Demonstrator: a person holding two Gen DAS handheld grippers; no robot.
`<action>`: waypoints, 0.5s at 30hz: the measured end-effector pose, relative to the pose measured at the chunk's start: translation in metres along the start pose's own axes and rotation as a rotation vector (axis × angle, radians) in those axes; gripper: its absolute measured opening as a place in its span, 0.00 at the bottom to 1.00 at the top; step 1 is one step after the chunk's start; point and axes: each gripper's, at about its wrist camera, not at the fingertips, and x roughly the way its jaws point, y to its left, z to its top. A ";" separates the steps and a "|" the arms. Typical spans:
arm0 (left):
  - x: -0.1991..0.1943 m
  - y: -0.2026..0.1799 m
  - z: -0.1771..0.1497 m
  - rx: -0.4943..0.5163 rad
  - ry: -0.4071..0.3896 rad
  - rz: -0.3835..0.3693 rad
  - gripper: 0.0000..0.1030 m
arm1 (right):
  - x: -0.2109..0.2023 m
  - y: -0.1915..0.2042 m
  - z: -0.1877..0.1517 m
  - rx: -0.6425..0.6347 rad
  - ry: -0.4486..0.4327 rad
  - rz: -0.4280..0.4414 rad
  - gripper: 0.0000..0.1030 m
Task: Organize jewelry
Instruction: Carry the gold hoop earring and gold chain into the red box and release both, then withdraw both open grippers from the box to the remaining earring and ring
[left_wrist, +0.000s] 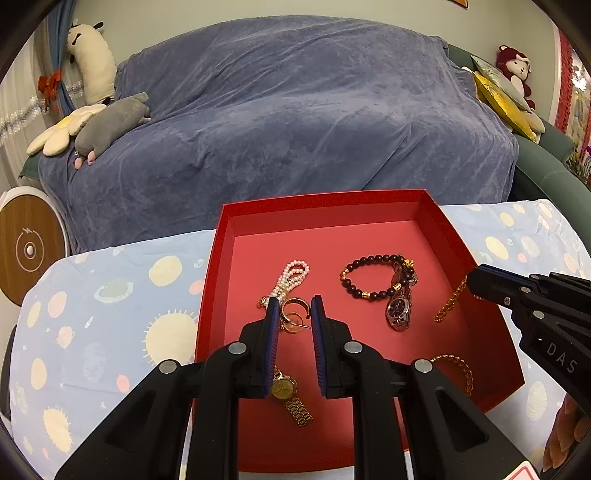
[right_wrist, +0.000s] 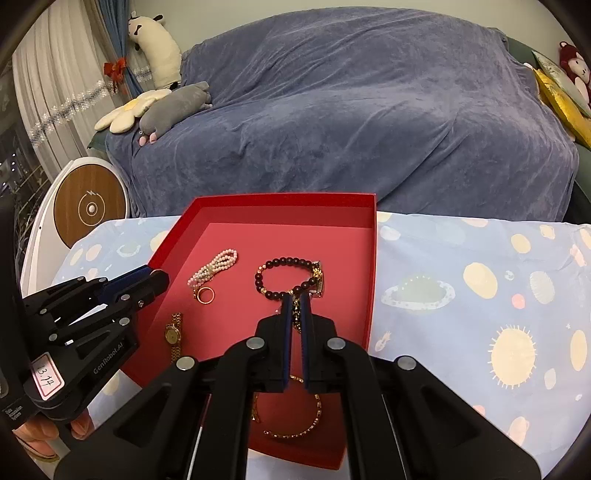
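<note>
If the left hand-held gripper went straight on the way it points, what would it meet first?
Probably the gold hoop earrings, seen between the tips of the left hand-held gripper on the floor of the red tray; depth is unclear, and the pearl bracelet lies just beyond.

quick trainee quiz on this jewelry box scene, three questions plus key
1. True or false: the white pearl bracelet lies outside the shallow red cardboard box.
2. What is the right gripper pinching? A) thin gold chain B) dark bead bracelet C) gold ring
3. How many wristwatches lie in the box?

Key
1. False: it lies on the box floor.
2. A: the chain hangs from the closed fingertips.
3. Two: a gold watch and a silver watch with a dark dial.
</note>
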 end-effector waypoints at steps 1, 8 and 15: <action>0.003 0.000 0.000 -0.004 0.004 -0.003 0.15 | 0.003 -0.001 -0.001 0.002 0.004 -0.002 0.04; 0.011 0.002 -0.001 -0.033 0.015 0.022 0.29 | 0.006 -0.008 -0.003 0.010 -0.015 -0.026 0.10; -0.024 0.010 -0.008 -0.041 -0.032 0.075 0.51 | -0.034 -0.002 -0.007 -0.043 -0.060 -0.045 0.25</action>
